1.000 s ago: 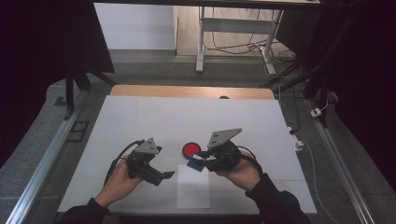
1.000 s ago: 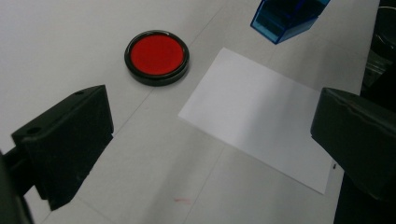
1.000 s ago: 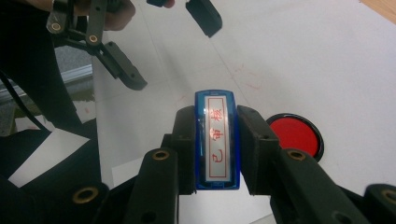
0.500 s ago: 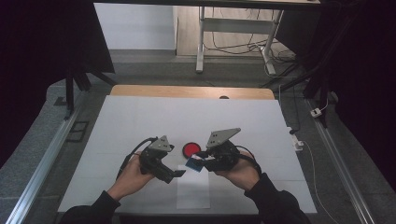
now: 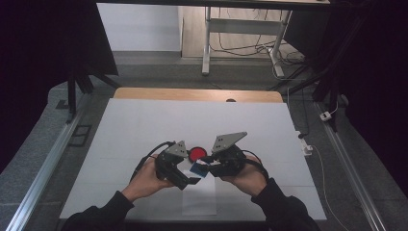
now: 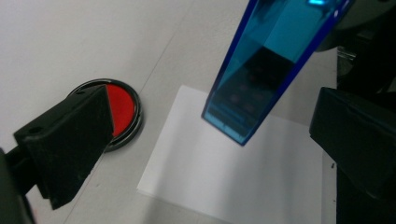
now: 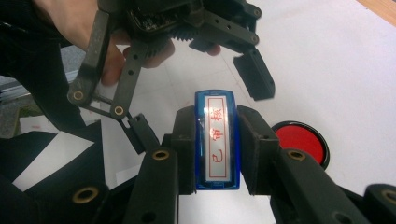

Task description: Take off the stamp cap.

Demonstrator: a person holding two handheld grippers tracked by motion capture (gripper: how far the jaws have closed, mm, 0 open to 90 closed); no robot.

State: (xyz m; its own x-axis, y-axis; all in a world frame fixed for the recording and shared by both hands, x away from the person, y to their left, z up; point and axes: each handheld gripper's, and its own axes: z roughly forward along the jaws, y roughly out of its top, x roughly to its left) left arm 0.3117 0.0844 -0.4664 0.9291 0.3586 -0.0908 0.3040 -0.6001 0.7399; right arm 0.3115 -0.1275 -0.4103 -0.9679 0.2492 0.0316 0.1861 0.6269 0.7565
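Pinching the blue stamp [image 7: 217,140] between its pads, your right claw [image 7: 217,149] holds it above the white paper sheet [image 6: 233,172]. Your left claw [image 7: 196,93] stands spread just beside it, near the red ink pad [image 5: 197,153] on the counter [image 5: 144,125].

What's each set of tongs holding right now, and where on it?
The right tongs clamp the blue stamp across its long sides, near the labelled top end. The left tongs are open around it and hold nothing.
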